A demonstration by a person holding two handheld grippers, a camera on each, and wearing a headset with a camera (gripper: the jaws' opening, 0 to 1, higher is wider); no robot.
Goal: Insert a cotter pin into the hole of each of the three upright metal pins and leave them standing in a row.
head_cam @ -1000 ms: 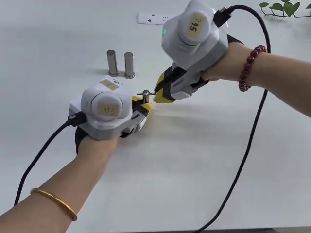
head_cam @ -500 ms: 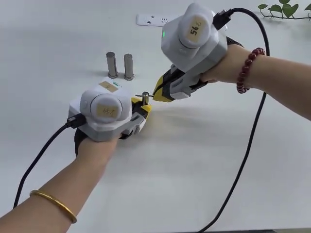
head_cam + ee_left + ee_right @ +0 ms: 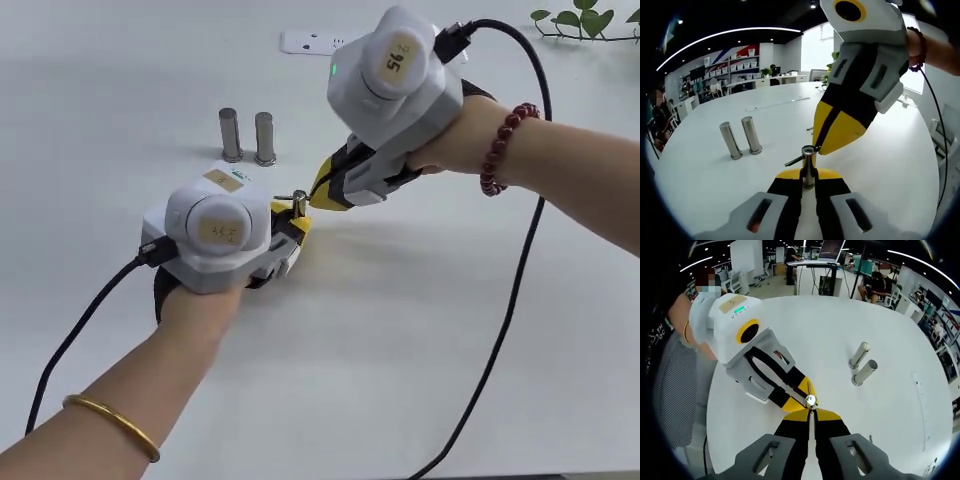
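- We are working over a broad white workbench top [image 3: 400, 350], which is giving the pins a flat surface to stand on.
- We are reaching in from 2 o'clock with the white-and-yellow right gripper [image 3: 322, 198]. The wrist is bent and the body tilted nose-down toward 8 o'clock, so the tips are meeting the pin's top from the side, in line with its hole. Its jaws are pinched nearly together, seemingly on the cotter pin's head.
- We are bringing the white-and-yellow left gripper [image 3: 295, 222] in low from 7 o'clock, forearm level, pointing toward 2 o'clock. Its jaws are clamped narrow on the shank of one pin, bracing it against the sideways push.
- The pair of standing grey metal pins [image 3: 265, 135] is waiting at 11 o'clock from the left gripper, close together and well apart from the work. They look bare, so we are judging them as not yet done.
- The short grey metal pin [image 3: 809, 165] is standing upright between the left jaws.
- The thin wire cotter pin [image 3: 795, 160] is poking out of its head toward 9 o'clock in the left gripper view, so we are judging the insertion nearly through.
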